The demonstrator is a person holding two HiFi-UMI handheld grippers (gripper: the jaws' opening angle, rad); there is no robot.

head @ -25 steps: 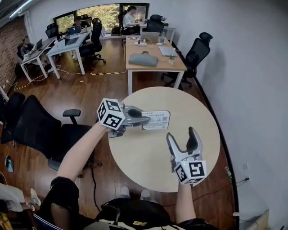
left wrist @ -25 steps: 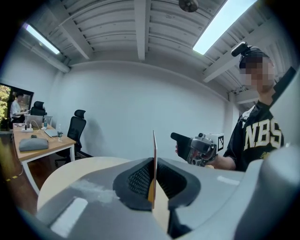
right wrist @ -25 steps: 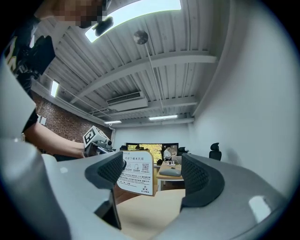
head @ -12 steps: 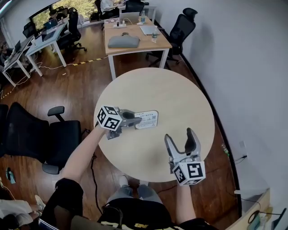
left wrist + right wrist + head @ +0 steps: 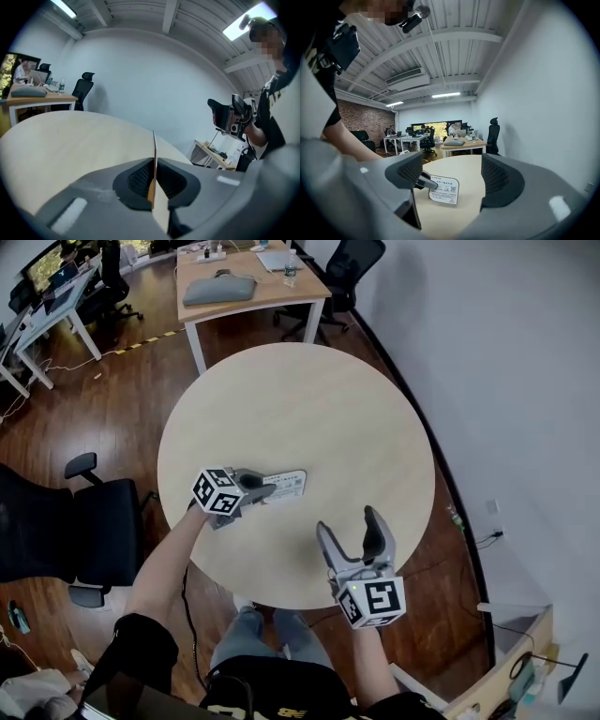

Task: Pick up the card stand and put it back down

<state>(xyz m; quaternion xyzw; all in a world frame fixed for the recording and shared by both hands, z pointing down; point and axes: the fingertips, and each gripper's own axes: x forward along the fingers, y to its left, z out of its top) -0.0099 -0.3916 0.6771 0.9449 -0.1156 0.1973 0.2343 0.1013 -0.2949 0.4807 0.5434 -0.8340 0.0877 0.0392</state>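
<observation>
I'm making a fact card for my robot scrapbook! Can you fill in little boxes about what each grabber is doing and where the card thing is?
Held thing: card stand, white with small print
Left gripper: fingers shut on the card stand's edge
Right gripper: fingers apart, holding nothing
Where: over the round wooden table
Touching the table: cannot tell

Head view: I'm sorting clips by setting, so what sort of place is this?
Probably an open-plan office: a wooden work desk, a black swivel chair and a round meeting table on a wood floor.
</observation>
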